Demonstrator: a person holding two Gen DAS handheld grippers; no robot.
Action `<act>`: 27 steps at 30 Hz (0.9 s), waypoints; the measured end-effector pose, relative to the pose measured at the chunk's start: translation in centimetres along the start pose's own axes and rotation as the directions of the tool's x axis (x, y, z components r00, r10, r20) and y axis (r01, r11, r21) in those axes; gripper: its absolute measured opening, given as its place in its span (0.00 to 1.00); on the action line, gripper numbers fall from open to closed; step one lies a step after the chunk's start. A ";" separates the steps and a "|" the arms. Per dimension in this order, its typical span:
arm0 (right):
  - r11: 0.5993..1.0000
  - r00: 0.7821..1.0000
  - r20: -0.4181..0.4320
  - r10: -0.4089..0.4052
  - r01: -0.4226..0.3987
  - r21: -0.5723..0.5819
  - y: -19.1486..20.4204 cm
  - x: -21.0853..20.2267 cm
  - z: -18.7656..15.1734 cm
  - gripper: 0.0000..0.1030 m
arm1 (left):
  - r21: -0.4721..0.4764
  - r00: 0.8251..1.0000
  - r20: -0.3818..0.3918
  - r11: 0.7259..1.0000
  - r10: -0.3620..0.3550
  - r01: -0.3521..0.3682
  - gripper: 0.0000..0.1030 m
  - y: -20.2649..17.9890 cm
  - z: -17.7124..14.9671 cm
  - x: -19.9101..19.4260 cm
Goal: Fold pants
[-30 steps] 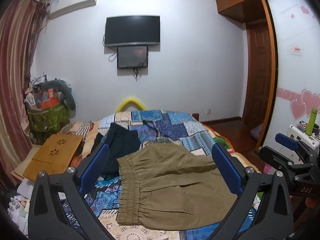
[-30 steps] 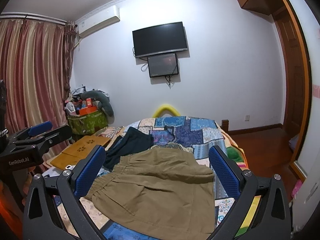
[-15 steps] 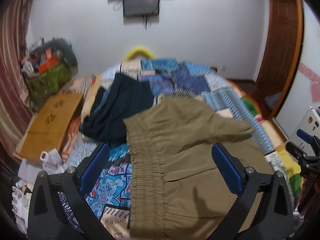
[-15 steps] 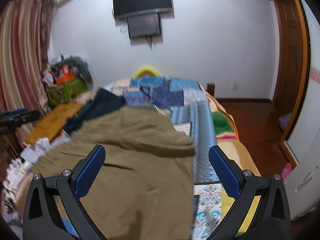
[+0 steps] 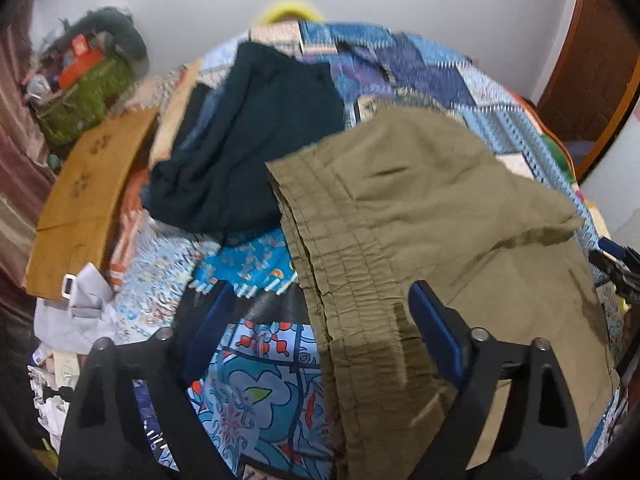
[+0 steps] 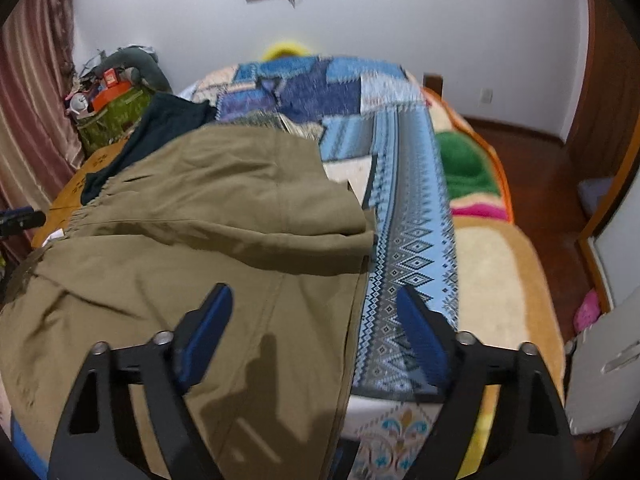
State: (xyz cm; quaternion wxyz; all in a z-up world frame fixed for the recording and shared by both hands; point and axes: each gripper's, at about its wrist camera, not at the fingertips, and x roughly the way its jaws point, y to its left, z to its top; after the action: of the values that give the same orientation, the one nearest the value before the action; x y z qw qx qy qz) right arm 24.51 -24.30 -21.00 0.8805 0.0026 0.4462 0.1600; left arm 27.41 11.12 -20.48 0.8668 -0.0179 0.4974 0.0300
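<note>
Nearest the lenses, both pairs of tongs are seen apart and clamped on nothing, their jaws having just been closing a little: the left tongs [image 5: 320,320] straddle the gathered waistband edge of the olive pants [image 5: 420,208], and the right tongs [image 6: 316,320] straddle the opposite side edge of the same garment, one finger over cloth and the other over the patterned bedspread [image 6: 412,240]. Contact between pads and fabric cannot be told through the blur. The pants are spread on the bed, already doubled over once, with an upper layer lying loosely across the lower. Beyond them, a dark garment [image 5: 248,128] is draped just beside, and touching, the waistband's far end, and a wooden board [image 5: 88,184] lies off to the side. Judged from here, the main risk is that only the top layer is pinched, so that the layers slide apart when lifted and the fold comes out skewed. A bite taken too low could catch the bedspread with the cloth. Uneven lifting by the two hands could twist the garment, and the dark garment could be dragged along.
</note>
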 end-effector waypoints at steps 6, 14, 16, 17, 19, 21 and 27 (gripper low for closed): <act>1.000 0.994 -0.107 -0.008 0.005 -0.030 -0.2 3.0 0.2 0.61 | 0.046 0.998 -0.053 0.999 -0.023 0.025 0.84 -0.8 -0.2 2.1; 0.993 0.988 -0.129 -0.082 0.069 -0.100 0.1 4.5 0.0 0.32 | 0.038 0.992 -0.084 0.995 -0.090 0.094 0.83 -1.0 -0.7 3.2; 0.991 0.987 -0.131 -0.096 0.083 -0.100 -0.2 4.5 0.0 0.17 | 0.021 0.990 -0.082 0.993 -0.115 0.117 0.80 -0.8 -0.8 3.2; 0.993 0.987 -0.131 -0.091 0.080 -0.092 -0.3 4.4 0.0 0.13 | 0.017 0.989 -0.082 0.992 -0.124 0.125 0.78 -0.7 -0.8 3.2; 0.993 0.987 -0.129 -0.093 0.081 -0.089 -0.4 4.2 0.1 0.10 | 0.018 0.987 -0.080 0.990 -0.139 0.141 0.74 -0.6 -0.9 3.0; 0.992 0.988 -0.121 -0.092 0.081 -0.100 -0.2 3.8 0.2 0.08 | 0.031 0.987 -0.076 0.990 -0.138 0.141 0.71 -0.8 -0.9 2.7; 0.991 0.993 -0.080 -0.088 0.079 -0.110 0.2 0.7 0.1 0.06 | 0.057 0.990 -0.058 0.990 -0.125 0.128 0.68 -0.7 -1.0 1.5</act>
State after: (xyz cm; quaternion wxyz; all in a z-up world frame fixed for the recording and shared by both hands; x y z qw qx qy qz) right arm 24.91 -23.91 -21.53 0.8656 -0.0700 0.4738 0.1465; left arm 27.39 10.41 -22.28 0.8534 -0.0241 0.5190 -0.0408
